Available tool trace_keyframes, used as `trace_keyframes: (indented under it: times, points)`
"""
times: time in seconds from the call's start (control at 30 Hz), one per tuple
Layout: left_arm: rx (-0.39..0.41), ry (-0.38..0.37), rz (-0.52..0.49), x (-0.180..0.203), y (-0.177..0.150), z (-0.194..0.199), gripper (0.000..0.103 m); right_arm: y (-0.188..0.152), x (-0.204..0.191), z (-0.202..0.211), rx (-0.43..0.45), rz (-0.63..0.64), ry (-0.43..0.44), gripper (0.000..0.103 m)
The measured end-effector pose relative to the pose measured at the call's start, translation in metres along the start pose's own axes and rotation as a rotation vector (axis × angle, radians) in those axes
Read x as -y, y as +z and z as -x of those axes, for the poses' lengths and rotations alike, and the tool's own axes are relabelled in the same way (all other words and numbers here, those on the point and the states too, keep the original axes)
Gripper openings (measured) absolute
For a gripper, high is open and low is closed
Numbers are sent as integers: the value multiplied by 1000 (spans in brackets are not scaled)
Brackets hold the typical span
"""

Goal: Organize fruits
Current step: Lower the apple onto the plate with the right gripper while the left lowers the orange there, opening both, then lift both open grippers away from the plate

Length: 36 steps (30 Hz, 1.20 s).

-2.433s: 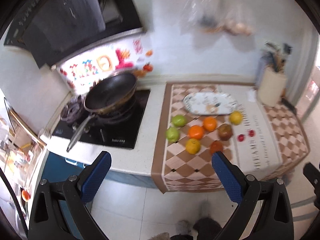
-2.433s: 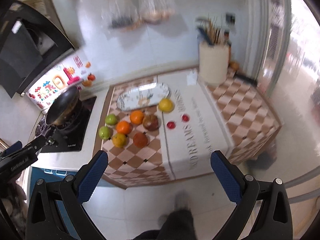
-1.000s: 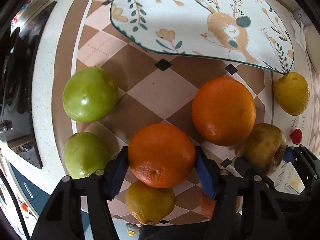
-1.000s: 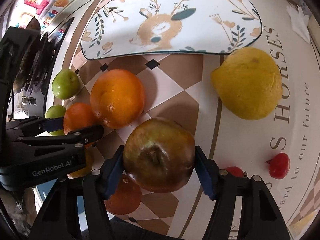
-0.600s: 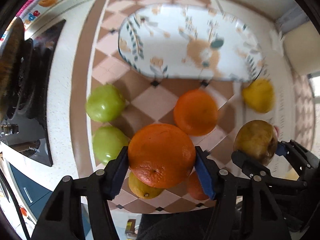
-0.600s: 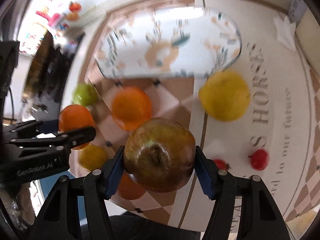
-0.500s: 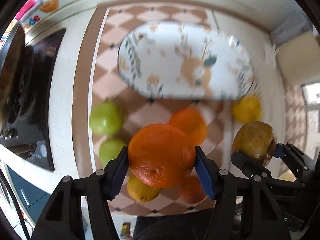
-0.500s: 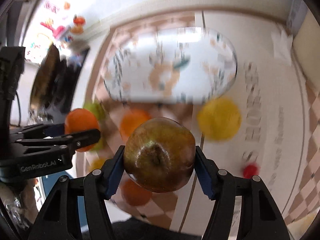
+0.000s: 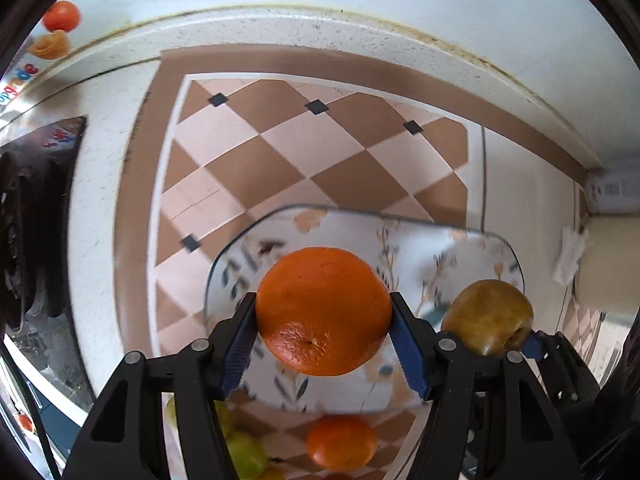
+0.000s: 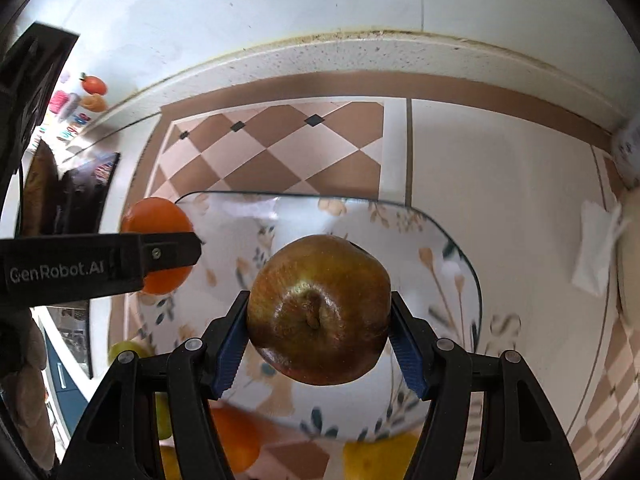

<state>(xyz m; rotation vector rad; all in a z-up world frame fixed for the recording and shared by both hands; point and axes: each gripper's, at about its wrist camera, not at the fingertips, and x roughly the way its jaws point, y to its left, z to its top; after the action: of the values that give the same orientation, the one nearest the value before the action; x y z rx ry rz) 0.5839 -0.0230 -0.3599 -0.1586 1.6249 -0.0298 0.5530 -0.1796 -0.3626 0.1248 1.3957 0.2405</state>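
My left tongs [image 9: 323, 338] held an orange [image 9: 323, 310] clamped between their blue pads, and my right tongs [image 10: 319, 334] held a brownish apple [image 10: 319, 314] the same way, its stem end turned toward the camera. In the left wrist view the orange sat at the lower middle of the frame, bright and dimpled, with the apple at the right, dull olive-brown. Both fruits hung over the patterned tray [image 9: 472, 248], a pale dish with leaf and flower prints that lay blurred beneath them on the tabletop. In the right wrist view the black arm of the left tongs crossed the left side of the frame and covered part of the orange.

Along the bottom edge of the left wrist view, partly hidden behind the tongs, lay another orange [image 9: 342, 442] and a green fruit [image 9: 246, 454]. The right wrist view showed a yellow fruit [image 10: 380, 458] at its lower edge.

Beyond the tray stretched the brown-and-cream checked mat [image 9: 280, 152], then the speckled white tabletop [image 9: 320, 28] edge and the wall. A folded white paper [image 10: 596, 248] lay at the right of the right wrist view. At the far left were the dark stove [image 9: 36, 216] and some colourful stickers [image 9: 56, 32].
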Motion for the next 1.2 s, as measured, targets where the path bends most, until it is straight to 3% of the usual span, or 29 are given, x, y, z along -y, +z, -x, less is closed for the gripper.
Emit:
trace_keyframes:
  times: [0.43, 0.47, 0.53, 0.6, 0.7, 1.03, 1.2]
  points:
    - [-75, -13, -12, 2, 14, -29, 62, 9, -10, -29, -56, 38, -24, 69]
    - [-70, -7, -21, 3, 15, -28, 63, 10, -10, -28, -57, 37, -27, 71]
    - [-59, -2, -34, 5, 17, -24, 70, 12, -10, -23, -54, 28, -34, 83]
    - [-46, 4, -49, 9, 19, -19, 83, 11, -9, -15, -47, 14, -31, 86]
    - [-16, 20, -53, 5, 14, -6, 83, 5, -6, -2, -38, -10, -35, 91]
    - [136, 141, -66, -17, -34, 48, 83, -45, 0, 44, -2, -85, -132, 91]
    - [192, 176, -78, -22, -79, 63, 83, -74, -4, 67, 15, -99, -142, 91]
